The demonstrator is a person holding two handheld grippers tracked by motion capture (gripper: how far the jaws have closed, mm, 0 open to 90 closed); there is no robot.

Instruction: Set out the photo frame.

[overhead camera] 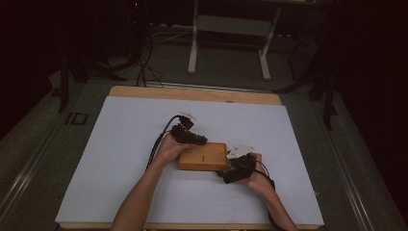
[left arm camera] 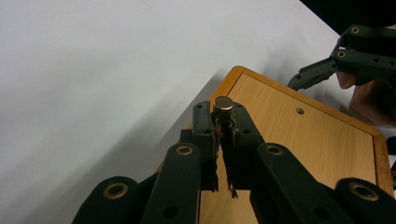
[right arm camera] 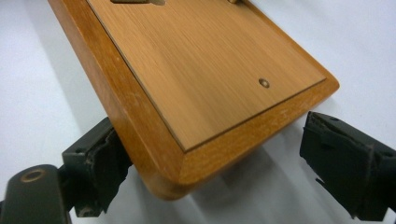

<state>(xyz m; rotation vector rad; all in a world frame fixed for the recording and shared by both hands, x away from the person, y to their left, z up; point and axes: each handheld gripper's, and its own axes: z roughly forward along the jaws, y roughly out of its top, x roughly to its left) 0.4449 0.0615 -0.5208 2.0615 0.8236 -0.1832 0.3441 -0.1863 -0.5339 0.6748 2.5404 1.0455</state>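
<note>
- You are at the stage of working the small metal peg [left arm camera: 223, 103] at the wooden box [overhead camera: 202, 156], which lies flat near the middle of the white-covered bench [overhead camera: 120, 144].
- Your left gripper [overhead camera: 201, 140] is over the box's far-left corner, its jaws clenched on the peg: in the left gripper view the round brass-coloured head stands upright just above the jaw tips, with the lid panel beyond it.
- Your right gripper [right arm camera: 215, 158] has its jaws released and spread wide on either side of the near-right corner of the box. The left pad sits against or just beside the box's side; the right pad is apart from it.
- The next move, as I judge it, calls for a steady box. Close the right jaws on that corner first, so the box cannot slide on the smooth sheet while the left hand guides the peg.
- A small hole [left arm camera: 300, 111] shows in the lid panel; whether it is the peg's seat I cannot tell.
- Keep the peg upright. It is gripped low and by little, and a tilt could let it slip.
- Nothing else lies on the bench. The cable trailing from the left gripper runs back along your forearm, away from the box. A grey frame [overhead camera: 231, 33] stands on the floor beyond the bench, well apart.
</note>
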